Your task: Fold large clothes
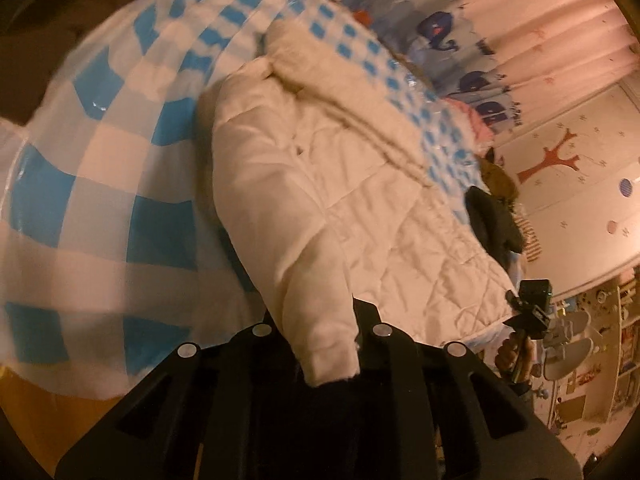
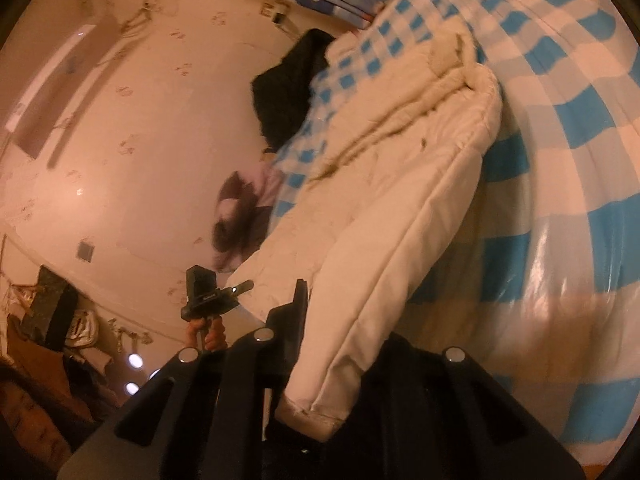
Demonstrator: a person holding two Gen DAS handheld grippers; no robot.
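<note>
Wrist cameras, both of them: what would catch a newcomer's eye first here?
A puffy white quilted jacket sprawls across a glossy blue-and-white checked cover. The left gripper is shut on a sleeve cuff, the right gripper on the jacket's other end. Whale-print curtains hang behind.

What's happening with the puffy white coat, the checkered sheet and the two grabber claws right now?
white padded coat: spread out, both sleeve cuffs gripped
checkered sheet: spread flat under the coat
left gripper: shut on a cuff
right gripper: shut on the other cuff
</note>
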